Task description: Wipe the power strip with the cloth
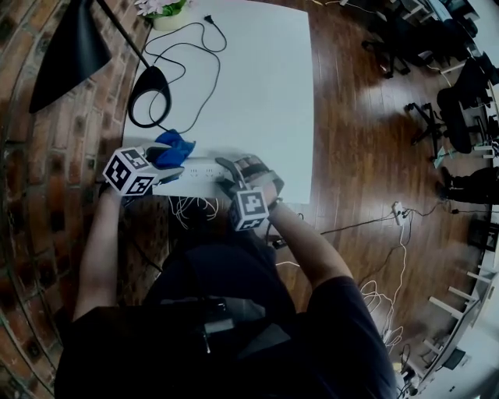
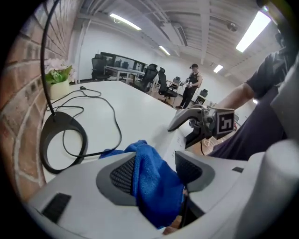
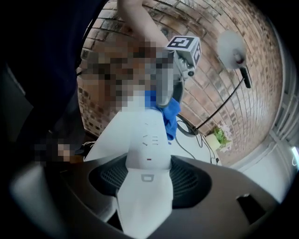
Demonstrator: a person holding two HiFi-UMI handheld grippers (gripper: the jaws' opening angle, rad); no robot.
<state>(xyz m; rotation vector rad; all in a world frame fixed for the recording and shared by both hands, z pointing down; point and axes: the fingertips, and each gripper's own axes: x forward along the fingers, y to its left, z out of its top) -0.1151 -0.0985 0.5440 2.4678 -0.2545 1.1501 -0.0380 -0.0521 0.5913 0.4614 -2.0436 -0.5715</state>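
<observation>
A white power strip (image 1: 199, 168) lies along the near edge of the white table (image 1: 257, 86). My right gripper (image 1: 231, 176) is at its right end. In the right gripper view the strip (image 3: 145, 135) runs out from between both pads, and the right gripper (image 3: 147, 179) is shut on it. A blue cloth (image 1: 173, 146) sits bunched at the strip's left end. My left gripper (image 1: 167, 173) is there with its jaws wide. In the left gripper view the cloth (image 2: 149, 161) hangs between the pads of the left gripper (image 2: 156, 175), lying against the left pad only.
A black lamp base ring (image 1: 150, 97) and its cable (image 1: 191, 47) lie on the table beyond the cloth. A flower pot (image 1: 165, 12) stands at the far left corner. A brick wall (image 1: 47, 156) borders the left side. Loose cables (image 1: 390, 214) lie on the wooden floor to the right.
</observation>
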